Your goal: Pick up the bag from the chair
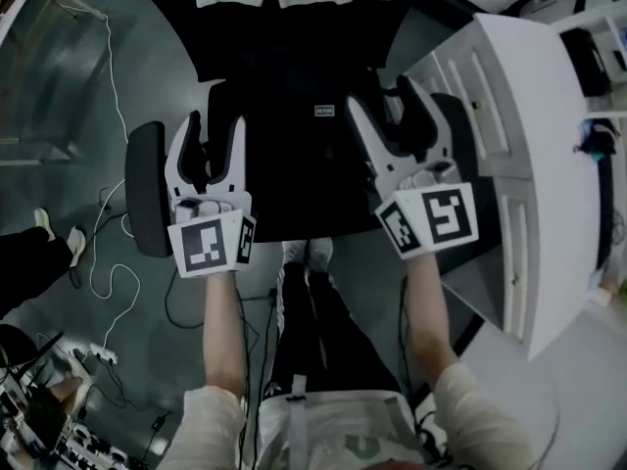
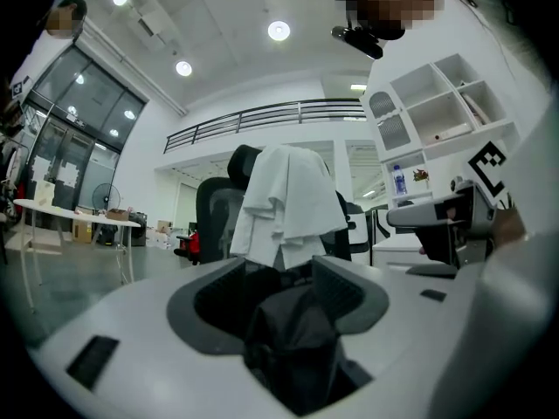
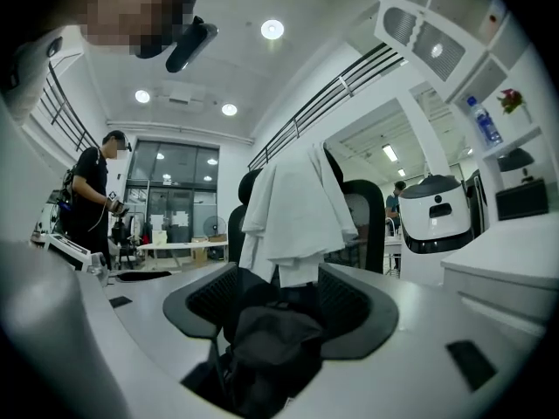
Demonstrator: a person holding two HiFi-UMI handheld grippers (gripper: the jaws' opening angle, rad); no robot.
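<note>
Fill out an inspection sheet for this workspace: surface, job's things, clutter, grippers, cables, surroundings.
Surface: black chair on a grey floor.
Job's things: black bag on the seat, hard to tell from the seat in the head view.
Clutter: white garment draped over the backrest.
Grippers: left gripper and right gripper are both over the seat with jaws apart. Bag fabric sits between each pair, no clamp seen.
Cables: white cable trailing over the floor left of the chair.
Surroundings: white shelf unit at the right; a bystander in the background.
</note>
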